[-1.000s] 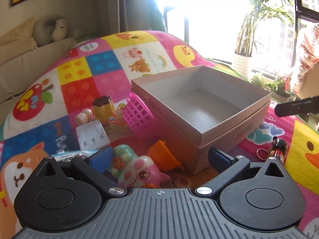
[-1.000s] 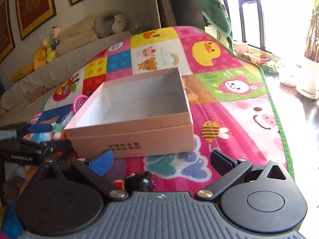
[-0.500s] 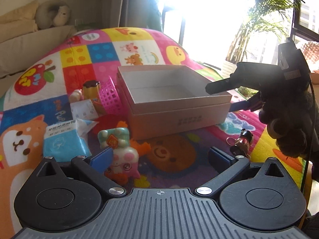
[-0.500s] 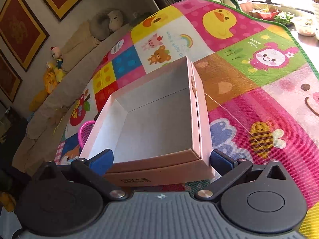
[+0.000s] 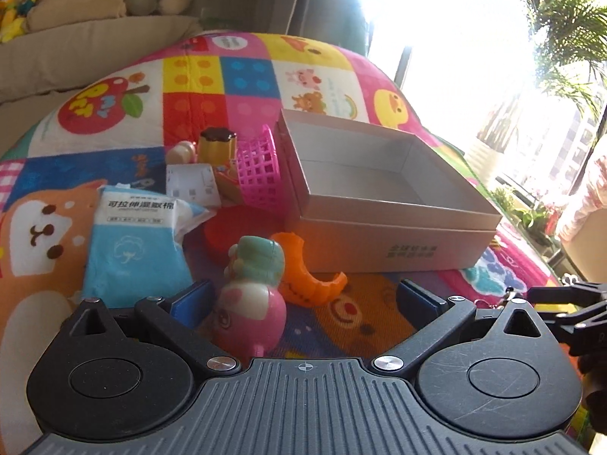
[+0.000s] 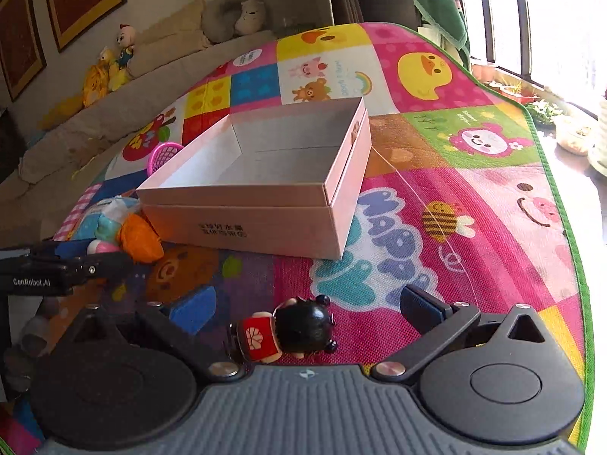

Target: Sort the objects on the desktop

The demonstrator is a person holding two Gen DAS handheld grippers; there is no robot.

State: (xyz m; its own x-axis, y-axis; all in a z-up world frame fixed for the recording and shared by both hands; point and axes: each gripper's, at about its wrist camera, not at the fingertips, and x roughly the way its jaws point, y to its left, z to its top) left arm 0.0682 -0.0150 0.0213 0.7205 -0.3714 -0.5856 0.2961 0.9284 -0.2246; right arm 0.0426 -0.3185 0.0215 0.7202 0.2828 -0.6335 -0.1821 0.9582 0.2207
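The open box (image 6: 265, 174) sits mid-mat (image 6: 436, 204), empty, presumably as the sorting bin. Left gripper (image 5: 303, 299), fingers spread, frames the pink figure (image 5: 250, 303) near the box's left corner; right gripper (image 6: 307, 311), also spread, straddles the small doll (image 6: 288, 333) nearer, neither yet pinched.

Two low wrist views, close over play mat (image 5: 235, 79), sharing open box (image 6: 265, 193)
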